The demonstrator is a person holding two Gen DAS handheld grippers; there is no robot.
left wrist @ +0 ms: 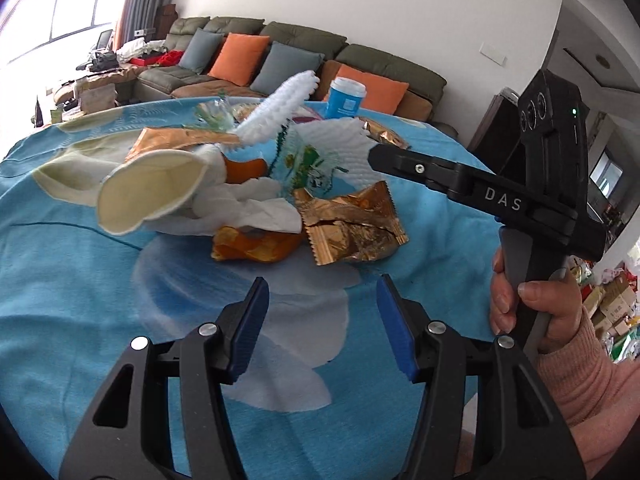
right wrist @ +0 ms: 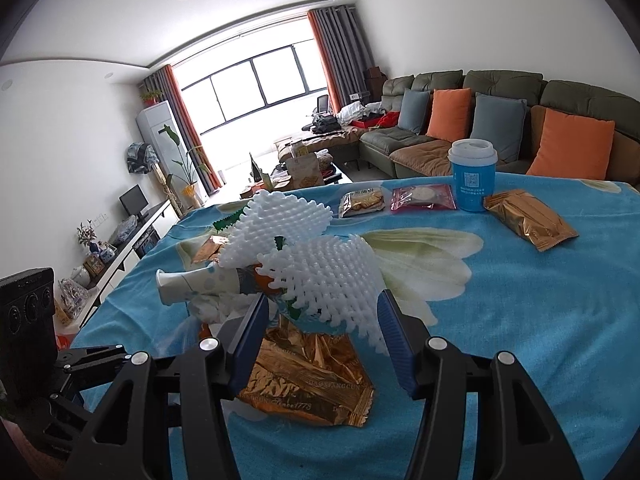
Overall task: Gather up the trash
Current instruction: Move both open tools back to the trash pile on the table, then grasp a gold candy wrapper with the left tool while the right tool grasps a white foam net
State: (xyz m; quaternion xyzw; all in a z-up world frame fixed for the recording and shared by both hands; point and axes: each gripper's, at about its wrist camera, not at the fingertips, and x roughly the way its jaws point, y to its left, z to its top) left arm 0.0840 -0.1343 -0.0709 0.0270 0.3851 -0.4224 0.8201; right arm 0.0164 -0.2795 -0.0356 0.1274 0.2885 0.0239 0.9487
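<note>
A living room with a green sofa (right wrist: 500, 92) and orange cushions lies behind a table (left wrist: 80, 280) covered in a blue flowered cloth. The trash sits heaped in the middle of it: white foam netting (right wrist: 320, 272), a tipped paper cup (left wrist: 148, 196), crumpled tissue (left wrist: 256, 212) and a gold wrapper (left wrist: 352, 228). The left gripper (left wrist: 320, 320) hangs short of the pile, its fingers partly apart with nothing between them. The right gripper (right wrist: 320, 336) has its fingers parted on either side of the netting and wrapper, not pressing. A blue cup (right wrist: 474, 176) stands at the far edge.
</note>
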